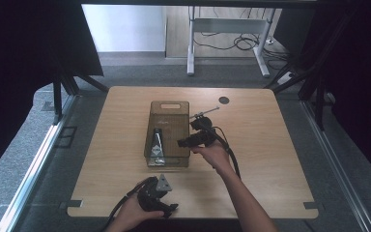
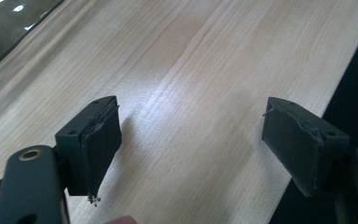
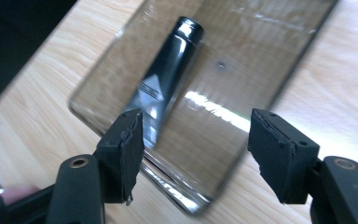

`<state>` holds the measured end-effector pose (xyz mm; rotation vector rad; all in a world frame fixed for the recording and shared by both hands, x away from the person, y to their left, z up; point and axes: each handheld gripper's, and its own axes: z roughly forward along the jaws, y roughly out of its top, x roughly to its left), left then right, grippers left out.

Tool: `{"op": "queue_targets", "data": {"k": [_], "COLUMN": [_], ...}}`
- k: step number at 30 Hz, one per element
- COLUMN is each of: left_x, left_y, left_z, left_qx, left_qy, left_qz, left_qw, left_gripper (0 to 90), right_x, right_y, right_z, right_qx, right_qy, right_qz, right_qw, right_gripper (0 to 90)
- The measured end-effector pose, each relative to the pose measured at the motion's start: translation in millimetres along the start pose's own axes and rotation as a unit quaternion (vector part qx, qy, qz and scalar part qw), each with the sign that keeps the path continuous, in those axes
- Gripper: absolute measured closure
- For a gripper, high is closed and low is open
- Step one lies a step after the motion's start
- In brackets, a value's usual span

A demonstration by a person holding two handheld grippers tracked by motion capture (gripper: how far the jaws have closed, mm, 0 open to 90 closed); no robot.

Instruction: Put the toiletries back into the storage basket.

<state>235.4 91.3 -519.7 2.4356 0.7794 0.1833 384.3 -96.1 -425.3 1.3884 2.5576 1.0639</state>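
One tube (image 1: 158,141) lay in the bin (image 1: 169,107), a smoked clear box at the middle of the table (image 1: 256,145). It was black, with its cap toward the far end and its flat tail near the bin's near wall. In the right gripper view the tube (image 3: 165,81) lay flat on the bin floor, seen through the tinted wall (image 3: 261,60).

The right gripper (image 1: 183,142) hung at the bin's right rim, jaws spread wide and holding nothing, pointed left across the near part of the bin. Its own view showed both pads (image 3: 128,149) apart and clear of the tube. The left gripper (image 1: 160,199) sat at the near edge of the table, well apart from the bin, its jaws also wide and empty over bare wood (image 2: 191,93).

My reading is that the tube was already placed and let go, so the main step looked done. What seemed left was to draw the right gripper away from the bin. A small dark tool (image 1: 202,120) lay on the table just right of the bin, untouched; whether it belonged in the bin too, I could not tell.
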Motion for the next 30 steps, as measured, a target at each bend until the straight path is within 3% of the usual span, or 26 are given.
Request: {"op": "queue_targets", "data": {"k": [7, 11, 12, 13, 14, 16, 19, 27, 28, 30], "left_x": [4.4, 5.0, 5.2, 5.3, 5.5, 6.2, 7.1, 11.2, 11.6, 11.8], "left_y": [-1.4, -1.6, -1.7, -1.7, -1.7, -1.7, -2.3, -3.6, -3.6, -3.5], "left_z": [-1.4, -2.5, -2.7, -2.7, -2.7, -2.8, -2.7, -2.3, -2.5, -3.5], "left_qx": [-0.003, -0.004, -0.005, -0.006, -0.005, -0.004, -0.003, -0.004, -0.005, -0.006], "left_qy": [0.003, 0.004, 0.004, 0.005, 0.006, 0.007, 0.008, 0.014, 0.014, 0.013], "left_qz": [-0.009, -0.013, -0.014, -0.015, -0.015, -0.013, -0.018, -0.026, -0.025, -0.024], "left_qw": [0.9999, 0.9999, 0.9999, 0.9999, 0.9999, 0.9999, 0.9998, 0.9996, 0.9996, 0.9996], "left_gripper": [20.0, 20.0, 20.0, 20.0, 20.0, 20.0, 20.0, 20.0, 20.1, 20.1], "right_x": [-16.7, -32.5, -40.9, -40.9, -48.6, -51.4, -64.1, -76.3, -78.4, -78.1], "right_y": [-27.2, -51.0, -64.0, -64.0, -76.5, -81.3, -108.6, -136.2, -137.6, -138.1], "right_z": [-26.1, -40.9, -47.6, -47.6, -53.5, -55.2, -60.5, -51.5, -45.7, -44.9], "right_qx": [-0.040, -0.067, -0.079, -0.079, -0.090, -0.095, -0.115, -0.131, -0.109, -0.107], "right_qy": [0.003, 0.002, 0.004, 0.004, 0.012, 0.014, 0.000, -0.007, -0.014, -0.023], "right_qz": [-0.027, -0.025, -0.022, -0.022, -0.014, -0.015, -0.015, -0.008, -0.017, -0.021], "right_qw": [0.9988, 0.9974, 0.9967, 0.9967, 0.9957, 0.9953, 0.9933, 0.9913, 0.9938, 0.9938], "right_gripper": [38.0, 38.3, 38.3, 38.3, 38.3, 38.3, 38.3, 38.9, 37.5, 37.5]}}
